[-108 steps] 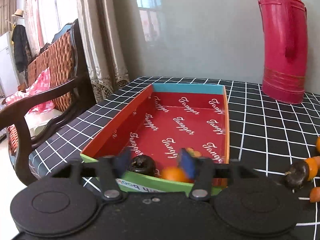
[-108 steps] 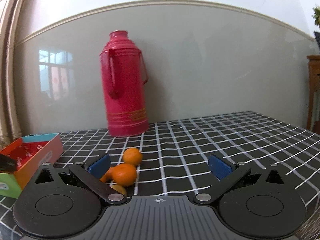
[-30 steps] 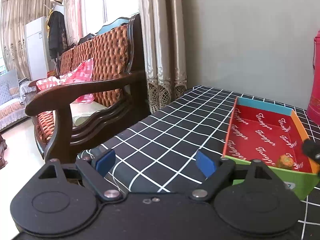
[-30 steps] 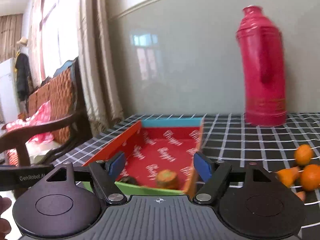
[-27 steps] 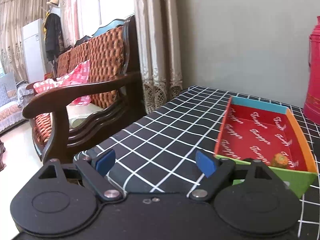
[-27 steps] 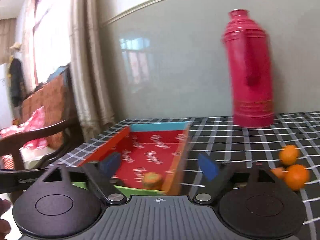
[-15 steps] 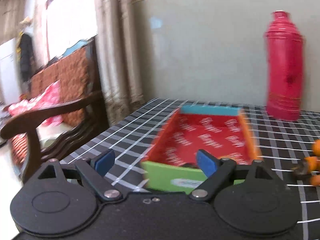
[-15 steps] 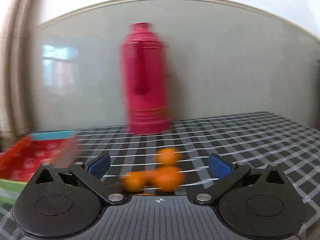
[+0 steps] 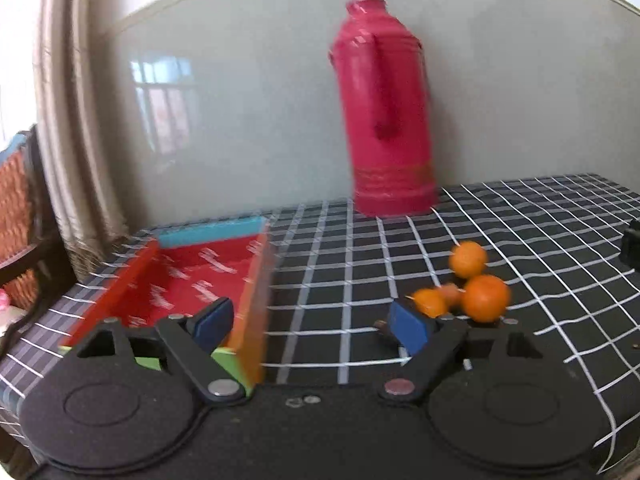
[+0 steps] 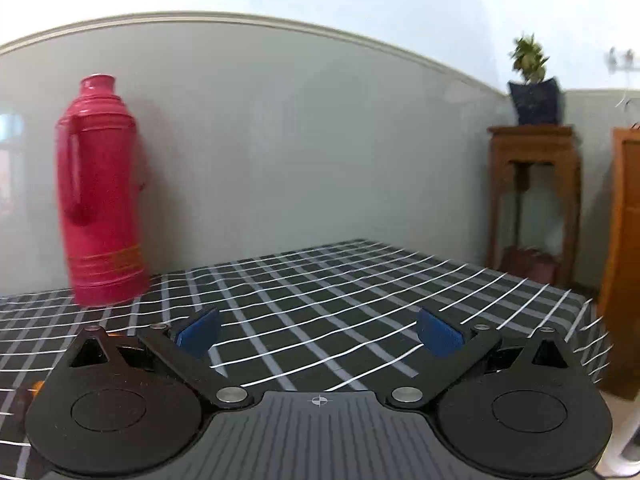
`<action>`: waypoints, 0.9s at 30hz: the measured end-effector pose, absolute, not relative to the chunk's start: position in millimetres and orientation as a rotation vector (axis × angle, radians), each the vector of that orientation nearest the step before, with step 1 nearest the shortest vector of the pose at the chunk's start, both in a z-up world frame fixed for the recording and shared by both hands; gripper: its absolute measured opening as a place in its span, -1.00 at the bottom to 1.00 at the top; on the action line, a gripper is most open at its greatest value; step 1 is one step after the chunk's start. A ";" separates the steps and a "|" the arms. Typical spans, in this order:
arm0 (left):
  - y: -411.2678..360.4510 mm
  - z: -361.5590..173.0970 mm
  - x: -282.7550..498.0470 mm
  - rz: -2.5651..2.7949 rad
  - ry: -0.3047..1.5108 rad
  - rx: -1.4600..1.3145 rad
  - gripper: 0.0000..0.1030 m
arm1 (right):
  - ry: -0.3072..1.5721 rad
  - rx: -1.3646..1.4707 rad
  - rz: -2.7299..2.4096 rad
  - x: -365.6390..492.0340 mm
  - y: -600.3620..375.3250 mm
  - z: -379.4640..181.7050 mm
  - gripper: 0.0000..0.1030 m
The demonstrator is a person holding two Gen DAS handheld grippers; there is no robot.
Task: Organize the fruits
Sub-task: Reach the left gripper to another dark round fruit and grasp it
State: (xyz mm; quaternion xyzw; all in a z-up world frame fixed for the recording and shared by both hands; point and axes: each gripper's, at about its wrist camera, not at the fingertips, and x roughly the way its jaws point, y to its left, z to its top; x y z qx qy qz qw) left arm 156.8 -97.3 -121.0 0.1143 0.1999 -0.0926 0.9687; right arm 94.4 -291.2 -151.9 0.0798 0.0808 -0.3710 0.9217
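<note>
In the left wrist view, a shallow red box [image 9: 192, 276] with a blue far wall and orange right wall lies on the checked tablecloth at the left. Several small oranges [image 9: 484, 296] sit in a cluster on the cloth to its right. My left gripper [image 9: 310, 322] is open and empty, low over the cloth between the box and the oranges, its right finger just in front of them. My right gripper [image 10: 318, 332] is open and empty over bare cloth; only a sliver of orange [image 10: 38, 386] shows at its far left edge.
A tall red thermos [image 9: 384, 120] stands at the back of the table by the wall; it also shows in the right wrist view [image 10: 100, 216]. A wooden stand with a potted plant [image 10: 534, 208] is beyond the table's right edge. A chair [image 9: 20, 240] is at the left.
Both grippers have swung to the right. The left view went from the chair and box to the box and oranges. The right view left the box and passed the oranges. Both stayed open.
</note>
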 end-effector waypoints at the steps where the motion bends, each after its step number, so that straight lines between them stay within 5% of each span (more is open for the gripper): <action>1: -102.7 -124.6 156.5 -0.195 0.417 0.230 0.40 | 0.167 0.155 -0.775 93.4 -293.6 -151.9 1.00; 21: -136.1 -151.3 197.0 -0.270 0.533 0.171 -0.03 | 0.207 0.238 -0.728 84.5 -316.4 -153.2 1.00; 27: -130.1 -151.4 204.5 -0.268 0.557 0.121 0.12 | 0.215 0.266 -0.713 85.4 -316.2 -153.0 1.00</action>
